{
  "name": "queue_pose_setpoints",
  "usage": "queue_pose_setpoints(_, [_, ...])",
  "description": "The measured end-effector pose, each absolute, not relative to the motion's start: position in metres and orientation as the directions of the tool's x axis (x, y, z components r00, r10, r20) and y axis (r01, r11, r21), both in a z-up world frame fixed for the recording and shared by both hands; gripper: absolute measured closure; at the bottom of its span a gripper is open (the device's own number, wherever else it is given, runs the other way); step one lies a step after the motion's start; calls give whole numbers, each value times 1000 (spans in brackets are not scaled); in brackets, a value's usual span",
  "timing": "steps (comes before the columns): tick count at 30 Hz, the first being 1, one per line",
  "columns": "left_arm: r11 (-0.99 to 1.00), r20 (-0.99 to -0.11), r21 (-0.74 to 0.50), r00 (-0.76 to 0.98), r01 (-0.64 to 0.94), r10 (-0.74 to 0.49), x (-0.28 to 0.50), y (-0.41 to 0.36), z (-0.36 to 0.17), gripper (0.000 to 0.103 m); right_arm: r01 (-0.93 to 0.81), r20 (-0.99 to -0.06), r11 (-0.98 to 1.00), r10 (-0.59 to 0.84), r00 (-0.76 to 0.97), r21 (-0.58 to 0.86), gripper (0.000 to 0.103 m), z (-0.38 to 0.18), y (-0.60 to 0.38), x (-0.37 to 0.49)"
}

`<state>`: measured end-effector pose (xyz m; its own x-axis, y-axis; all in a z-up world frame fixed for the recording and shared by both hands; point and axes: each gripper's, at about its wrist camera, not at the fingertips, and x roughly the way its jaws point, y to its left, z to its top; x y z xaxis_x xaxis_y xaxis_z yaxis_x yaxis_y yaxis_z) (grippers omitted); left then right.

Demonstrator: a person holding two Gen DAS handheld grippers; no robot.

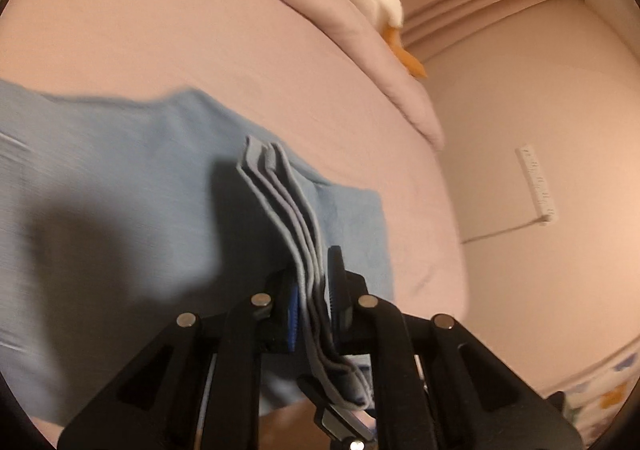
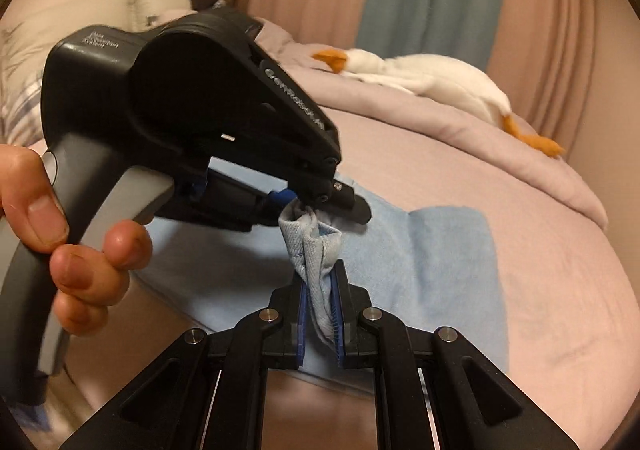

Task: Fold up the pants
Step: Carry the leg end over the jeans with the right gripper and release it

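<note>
On the pink bed [image 1: 168, 29], near its outer edge, the light blue pants [image 1: 120, 177] lie spread flat, with one bunched end lifted off the sheet and shared between the two tools. They look like soft, light cloth, limp enough to sag wherever nothing supports them; I'd judge they will drape and slide, not hold a crease by themselves. The sensible place to take them is at a hem or waistband edge, where several layers stack up and give the pads something thick to bite.

That is what I see happening. The left gripper [image 1: 314, 290] has its jaws nearly closed, pinching a stack of grey-blue layered edges that stand up in ridges between the blue pads. The right gripper [image 2: 320, 314] is likewise drawn almost together, clamping a narrow twisted wad of the same fabric. From the right wrist view, the left tool's tip sits just above that wad, gripping its upper end, and the person's left hand [image 2: 52, 234] wraps the grey handle. A white plush goose [image 2: 432, 83] lies on the duvet [image 2: 460, 145] at the far side, well apart.
</note>
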<state>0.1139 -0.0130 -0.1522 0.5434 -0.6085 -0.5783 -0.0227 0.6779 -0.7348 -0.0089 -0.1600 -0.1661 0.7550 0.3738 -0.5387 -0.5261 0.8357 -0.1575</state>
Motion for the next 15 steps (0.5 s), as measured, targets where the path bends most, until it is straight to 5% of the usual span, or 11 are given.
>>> queue_pose_setpoints(9, [766, -702, -625, 538, -151, -467, 108, 20, -182, 94, -583, -640, 808, 403, 654, -88, 89, -193, -134, 8])
queue_pose_setpoints(11, [766, -712, -619, 534, -172, -456, 106, 25, -183, 93, -610, -686, 792, 426, 590, -33, 73, -201, -135, 13])
queue_pose_setpoints(15, [797, -709, -589, 559, -133, -431, 102, 25, -166, 87, -657, -667, 752, 514, 540, 48, 64, -187, -156, 10])
